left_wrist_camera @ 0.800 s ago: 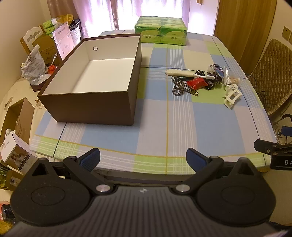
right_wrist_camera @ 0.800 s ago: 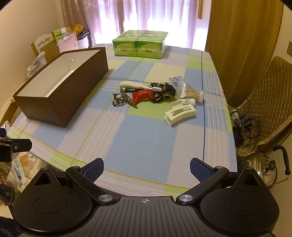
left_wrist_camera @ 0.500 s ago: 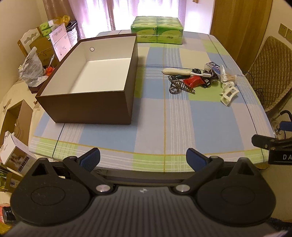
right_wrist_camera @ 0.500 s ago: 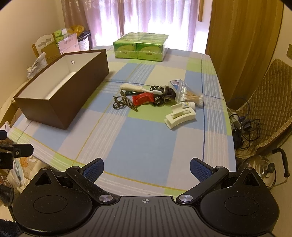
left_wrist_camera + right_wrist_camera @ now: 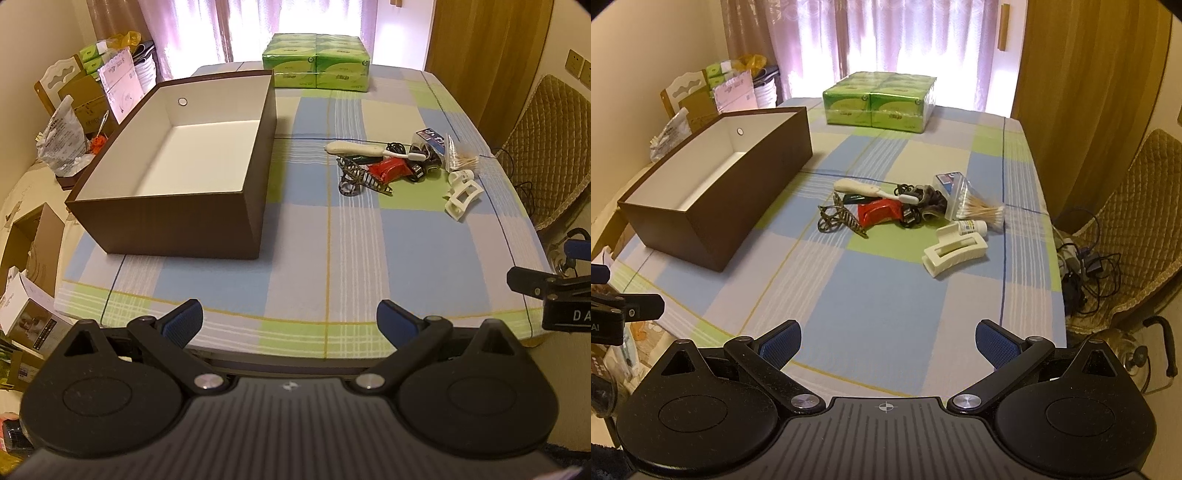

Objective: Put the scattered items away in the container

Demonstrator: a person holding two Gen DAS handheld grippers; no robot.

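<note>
**A:** How do the claws stand?

**B:** The left gripper (image 5: 289, 320) has its blue-padded fingers spread wide with nothing between them, held over the near edge of the table (image 5: 332, 258). The right gripper (image 5: 888, 341) is the same: fingers wide apart, holding nothing, over the near edge further right. Each one's side shows at the border of the other's view.

**A:** And the container?

**B:** A brown box (image 5: 177, 225) with a white inside sits on the left part of the checked tablecloth, open at the top. Nothing lies in the part of its floor that shows.

**A:** Where are the scattered things?

**B:** All on the cloth, well apart from the box, in a loose heap to the right of the middle. A white toothbrush (image 5: 871, 191) lies along the far side. Just nearer is a red packet (image 5: 878, 214), with a patterned hair clip (image 5: 838, 218) to its left. Dark hair ties (image 5: 919, 210) are tangled to the packet's right. Beyond them a clear bag of cotton swabs (image 5: 971, 208) lies beside a small white tube (image 5: 971, 227). A white claw clip (image 5: 955, 250) lies closest to the right gripper, just beside the tube.

**A:** Anything else on the table?

**B:** A green pack of tissues (image 5: 879, 103) at the far end, by the curtains. A padded chair (image 5: 1123, 258) stands off the table's right side.
</note>
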